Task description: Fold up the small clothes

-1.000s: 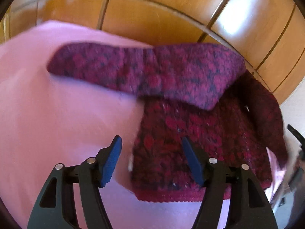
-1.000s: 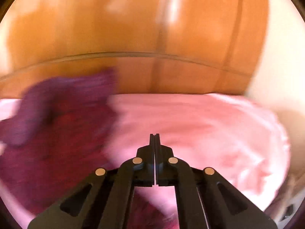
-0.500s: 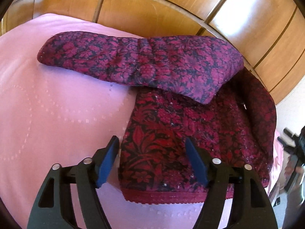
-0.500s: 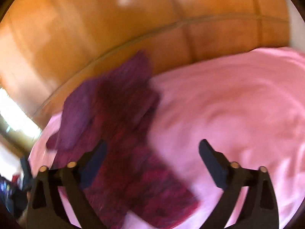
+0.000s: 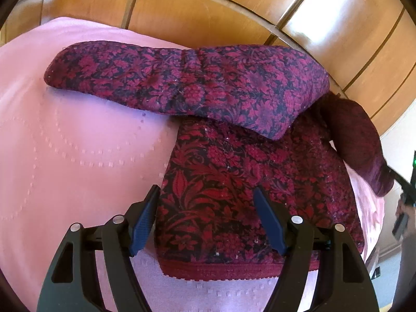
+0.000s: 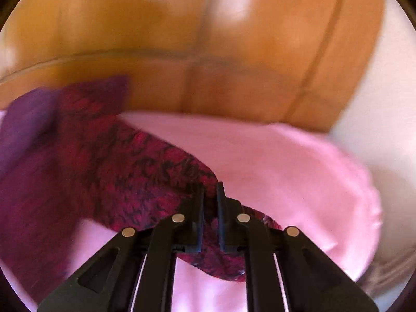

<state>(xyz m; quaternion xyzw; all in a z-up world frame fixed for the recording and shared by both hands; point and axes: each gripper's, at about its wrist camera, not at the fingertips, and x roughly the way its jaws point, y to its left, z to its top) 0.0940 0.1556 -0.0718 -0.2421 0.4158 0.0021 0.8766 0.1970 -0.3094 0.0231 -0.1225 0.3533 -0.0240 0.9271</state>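
A small dark-red floral sweater point(image 5: 234, 182) lies flat on a pink bedspread point(image 5: 65, 156). One sleeve point(image 5: 182, 83) is laid across its top and reaches out to the left. My left gripper point(image 5: 206, 218) hovers open over the sweater's lower left part, near the hem, with its blue pads clear of the cloth. The other sleeve point(image 5: 361, 145) is raised off the bed at the right. In the right wrist view my right gripper point(image 6: 211, 189) is shut on that sleeve point(image 6: 156, 182) near its end, with fabric pinched between the fingers. That view is blurred.
Glossy wooden panels point(image 5: 208, 13) rise right behind the bed. A pale wall point(image 6: 377, 78) stands to the right of them. The bed's edge drops off at the far right point(image 5: 374, 208). Bare pink bedspread point(image 6: 286, 169) spreads to the right of the sweater.
My right gripper was shut, sprang wide open half a second ago, and now has closed on the right sleeve's end. The left gripper has stayed open over the hem.
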